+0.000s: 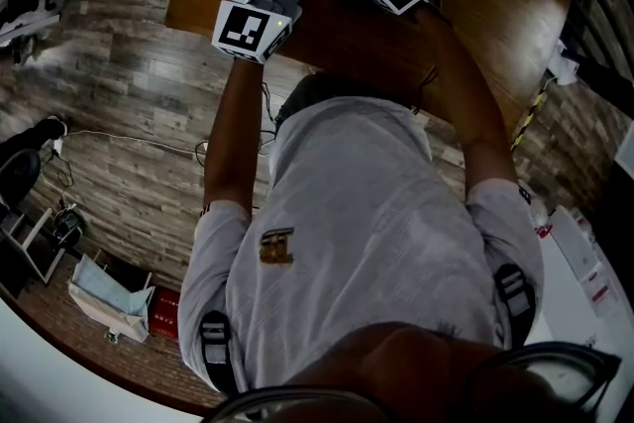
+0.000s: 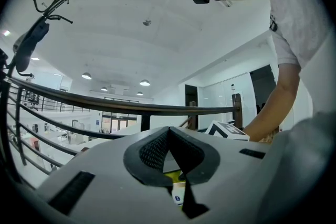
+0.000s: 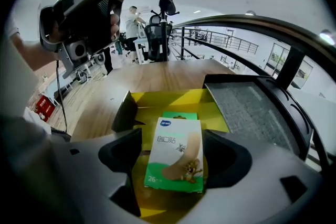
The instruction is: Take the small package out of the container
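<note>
The right gripper is held wide open. The small package stands between its jaws but is not squeezed yet. The package sits inside the yellow container, and something green is seen behind it. The grabbing step seems to be in hand: the jaws must be closed on the package, then it must be lifted up. The left gripper looks pinched shut on the container's flap.
</note>
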Tool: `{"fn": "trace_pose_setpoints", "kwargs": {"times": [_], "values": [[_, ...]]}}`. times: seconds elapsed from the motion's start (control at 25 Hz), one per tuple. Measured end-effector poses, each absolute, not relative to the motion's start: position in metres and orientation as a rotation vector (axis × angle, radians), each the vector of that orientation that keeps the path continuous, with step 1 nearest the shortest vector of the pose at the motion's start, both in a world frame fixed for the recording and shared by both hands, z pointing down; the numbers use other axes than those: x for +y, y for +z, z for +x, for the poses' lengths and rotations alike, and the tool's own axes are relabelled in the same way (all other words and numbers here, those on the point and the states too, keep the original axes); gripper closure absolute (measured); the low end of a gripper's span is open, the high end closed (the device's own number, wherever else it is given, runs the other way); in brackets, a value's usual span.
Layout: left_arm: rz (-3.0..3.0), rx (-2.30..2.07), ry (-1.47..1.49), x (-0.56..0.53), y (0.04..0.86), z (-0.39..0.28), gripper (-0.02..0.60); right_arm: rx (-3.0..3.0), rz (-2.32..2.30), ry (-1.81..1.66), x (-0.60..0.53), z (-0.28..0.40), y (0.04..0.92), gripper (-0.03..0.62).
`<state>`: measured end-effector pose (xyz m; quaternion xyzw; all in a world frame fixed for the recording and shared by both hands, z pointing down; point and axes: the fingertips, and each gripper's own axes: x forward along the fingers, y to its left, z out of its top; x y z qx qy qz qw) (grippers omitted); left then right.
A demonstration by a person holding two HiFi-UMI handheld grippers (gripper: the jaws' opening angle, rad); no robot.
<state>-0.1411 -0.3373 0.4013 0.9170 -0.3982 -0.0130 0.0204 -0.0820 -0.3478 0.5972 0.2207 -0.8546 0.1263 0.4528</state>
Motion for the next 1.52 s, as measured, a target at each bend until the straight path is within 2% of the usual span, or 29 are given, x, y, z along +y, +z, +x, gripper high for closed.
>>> {"fn": "trace_pose_setpoints", "kwargs": {"times": [1.52], "values": [[2.826,-1.247,0.009,-0.346,0.415,-0.139,0.563,-2.032,0.486,0.369,-0.361,-0.08,0.626,0.267]]}}
